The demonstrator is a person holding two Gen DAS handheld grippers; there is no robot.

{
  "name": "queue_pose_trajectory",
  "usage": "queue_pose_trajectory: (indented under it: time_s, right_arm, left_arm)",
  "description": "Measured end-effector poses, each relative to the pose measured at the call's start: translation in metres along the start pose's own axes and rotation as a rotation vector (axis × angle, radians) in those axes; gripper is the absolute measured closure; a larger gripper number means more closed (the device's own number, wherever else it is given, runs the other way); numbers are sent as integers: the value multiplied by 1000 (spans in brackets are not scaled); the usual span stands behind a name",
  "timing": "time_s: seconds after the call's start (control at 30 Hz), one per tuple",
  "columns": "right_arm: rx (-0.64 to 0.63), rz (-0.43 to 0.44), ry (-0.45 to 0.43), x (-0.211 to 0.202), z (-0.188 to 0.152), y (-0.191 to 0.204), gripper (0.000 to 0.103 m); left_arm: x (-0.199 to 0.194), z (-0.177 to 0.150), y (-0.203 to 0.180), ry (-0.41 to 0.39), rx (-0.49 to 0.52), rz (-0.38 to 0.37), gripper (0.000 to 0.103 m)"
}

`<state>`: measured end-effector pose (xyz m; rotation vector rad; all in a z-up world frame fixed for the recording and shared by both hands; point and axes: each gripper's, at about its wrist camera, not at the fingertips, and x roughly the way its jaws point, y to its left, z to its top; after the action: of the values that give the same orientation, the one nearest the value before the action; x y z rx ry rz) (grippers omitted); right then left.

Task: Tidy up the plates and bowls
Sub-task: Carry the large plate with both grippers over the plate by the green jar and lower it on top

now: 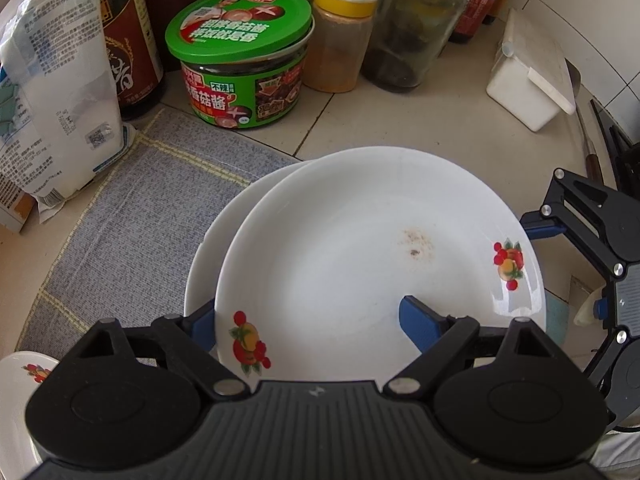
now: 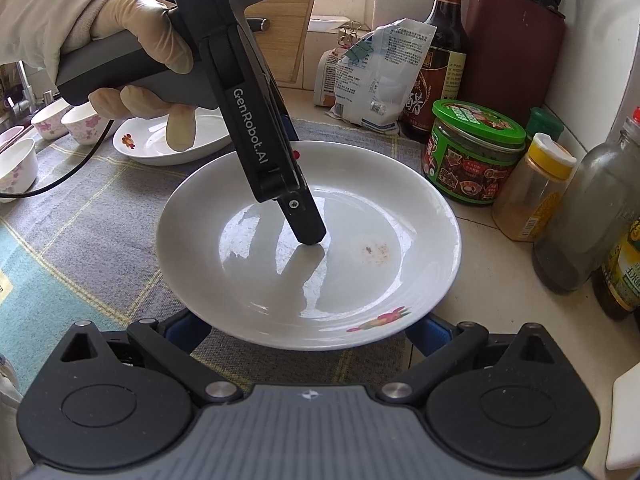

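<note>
A white plate with fruit prints [image 1: 360, 256] lies on a second white plate [image 1: 224, 240] on the grey cloth. My left gripper [image 1: 308, 320] is open and straddles the top plate's near rim: one blue finger [image 1: 420, 320] rests inside it, the other [image 1: 202, 320] outside its left rim. In the right wrist view the same plate [image 2: 360, 280] shows with the left gripper's finger [image 2: 306, 224] touching its middle. My right gripper [image 2: 308, 332] is open, its blue fingers low beside the plate's near rim. Another fruit plate [image 2: 160, 148] and several flowered bowls [image 2: 86, 122] stand at the far left.
A green-lidded sauce jar [image 1: 244, 60], a yellow-capped spice jar [image 1: 340, 36], bottles [image 1: 412, 24], a white bag [image 1: 56, 80] and a white box [image 1: 528, 76] line the tiled wall. A plate's rim [image 1: 20, 364] shows at lower left. A knife block [image 2: 512, 40] stands in the corner.
</note>
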<state>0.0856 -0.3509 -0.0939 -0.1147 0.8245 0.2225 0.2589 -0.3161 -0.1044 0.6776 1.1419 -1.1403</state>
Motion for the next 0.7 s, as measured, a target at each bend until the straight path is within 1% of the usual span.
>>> queue_pose_trajectory:
  time_s: [0.3, 0.7]
  right_arm:
    - [5, -6, 1, -2, 0, 1, 0]
    - [7, -15, -8, -6, -1, 2, 0]
  left_arm:
    - [1, 4, 0, 2, 14, 4, 13]
    - [0, 6, -3, 19, 43, 38, 13]
